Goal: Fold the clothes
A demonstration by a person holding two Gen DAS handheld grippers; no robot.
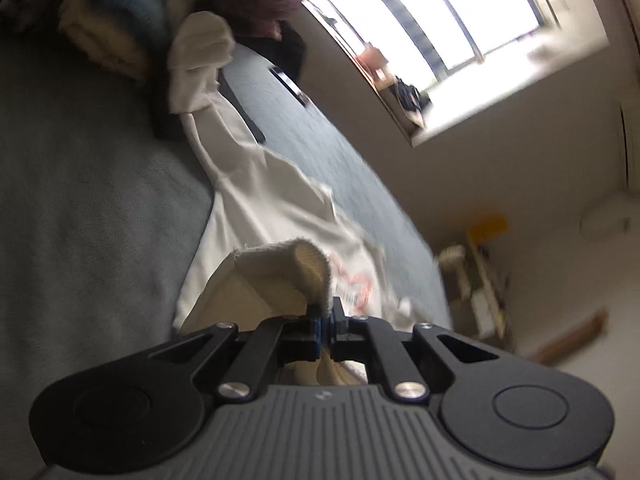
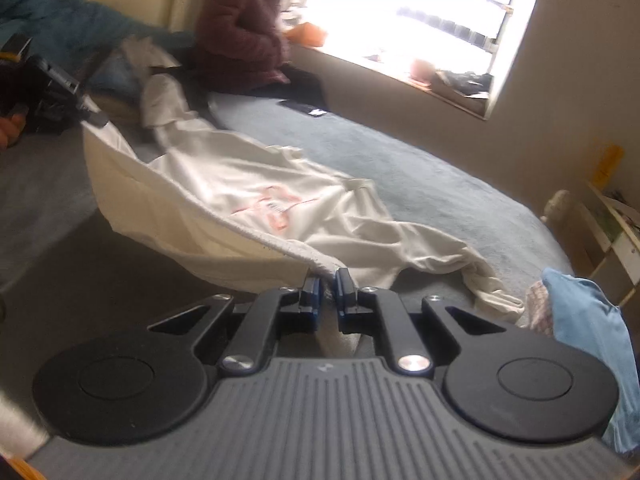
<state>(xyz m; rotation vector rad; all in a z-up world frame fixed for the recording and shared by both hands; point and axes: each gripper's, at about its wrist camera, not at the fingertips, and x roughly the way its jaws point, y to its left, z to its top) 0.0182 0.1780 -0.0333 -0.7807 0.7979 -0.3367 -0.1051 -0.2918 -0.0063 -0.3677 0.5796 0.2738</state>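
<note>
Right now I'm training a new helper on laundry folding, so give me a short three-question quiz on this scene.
1. True or false: both grippers are clamped on the white shirt.
2. What does the shirt lie on: A) wooden floor B) grey bed C) glass table?
3. What colour is the cloth at the right gripper's far right?

Key: 1 true, the left gripper pinches its hem too. 2 B, the bed. 3 light blue cloth.

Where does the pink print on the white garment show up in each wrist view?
Left wrist: the pink print sits low in the centre, just above and right of the left tongs, partly hidden by the folded hem.
Right wrist: it lies mid-frame, left of centre, on the white garment spread over the bed.
Shared landmark: the bright window.
</note>
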